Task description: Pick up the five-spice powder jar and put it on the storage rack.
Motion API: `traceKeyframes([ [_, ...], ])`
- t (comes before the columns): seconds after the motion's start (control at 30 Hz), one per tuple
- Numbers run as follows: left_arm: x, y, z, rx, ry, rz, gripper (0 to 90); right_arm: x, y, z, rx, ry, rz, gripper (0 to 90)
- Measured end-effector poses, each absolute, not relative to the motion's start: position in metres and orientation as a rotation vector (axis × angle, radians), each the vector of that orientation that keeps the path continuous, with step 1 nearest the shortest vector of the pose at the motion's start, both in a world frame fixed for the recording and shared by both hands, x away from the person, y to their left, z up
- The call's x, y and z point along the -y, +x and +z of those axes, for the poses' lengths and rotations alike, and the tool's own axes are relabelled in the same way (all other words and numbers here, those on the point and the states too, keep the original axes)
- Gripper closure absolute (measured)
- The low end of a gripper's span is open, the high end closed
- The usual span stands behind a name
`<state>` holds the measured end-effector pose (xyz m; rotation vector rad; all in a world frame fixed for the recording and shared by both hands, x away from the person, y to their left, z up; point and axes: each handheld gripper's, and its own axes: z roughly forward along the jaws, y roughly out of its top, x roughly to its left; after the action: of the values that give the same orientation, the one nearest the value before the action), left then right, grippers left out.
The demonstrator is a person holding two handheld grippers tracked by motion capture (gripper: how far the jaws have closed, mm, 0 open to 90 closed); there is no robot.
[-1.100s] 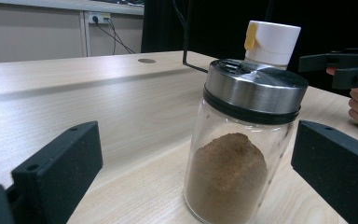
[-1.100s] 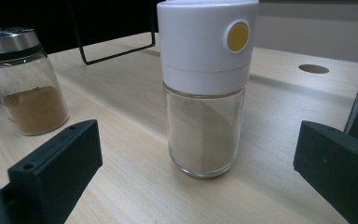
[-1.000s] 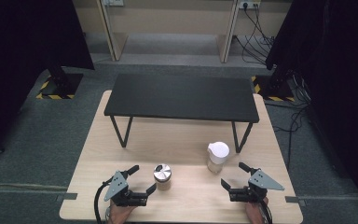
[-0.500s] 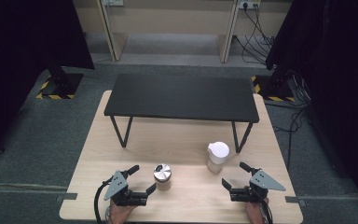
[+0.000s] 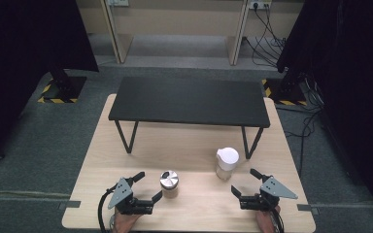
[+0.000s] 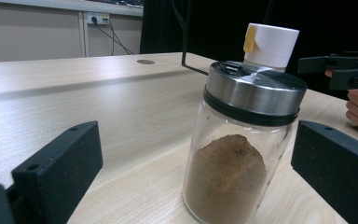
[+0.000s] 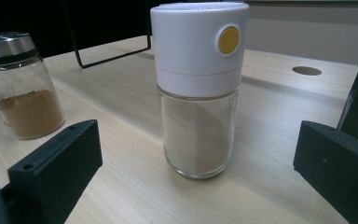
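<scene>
A clear glass jar with a brushed-steel shaker lid (image 5: 169, 183) is standing upright on the pale wooden table (image 5: 184, 145), near its front edge and left of centre. In the left gripper view the jar (image 6: 240, 154) is showing a black band under the metal cap, small holes in the top of the lid, and a heap of brown powder filling roughly its lower half. The left gripper (image 5: 145, 187) is sitting just beside it with its black jaws spread wide, one on each side of the jar and neither touching the glass.

A clear glass shaker with a tall white plastic cap (image 5: 226, 163) is standing upright to the right of the jar, well apart from it and close to the right front leg of the low black bench (image 5: 189, 102) that is occupying the back of the table. In the right gripper view this shaker (image 7: 199, 88) is showing a round yellow button on the side of its cap and pale beige powder reaching most of the way up the glass. The right gripper (image 5: 245, 182) is lying near it, jaws likewise gaping wide, with the shaker between and beyond them, untouched.

A person's hand (image 5: 126, 221) is gripping the left tool from the table's front edge.
</scene>
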<state>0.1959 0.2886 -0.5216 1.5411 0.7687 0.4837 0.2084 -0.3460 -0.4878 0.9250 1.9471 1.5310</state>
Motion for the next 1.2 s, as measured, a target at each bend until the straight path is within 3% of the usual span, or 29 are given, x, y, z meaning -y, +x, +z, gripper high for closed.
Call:
traceKeyframes([
  [1.2, -0.2856, 0.1956, -0.5188, -0.742, 1.573, 0.499, 1.4, 0.3461, 0.2081, -0.4884, -1.949, 0.909, 1.534, 1.0],
])
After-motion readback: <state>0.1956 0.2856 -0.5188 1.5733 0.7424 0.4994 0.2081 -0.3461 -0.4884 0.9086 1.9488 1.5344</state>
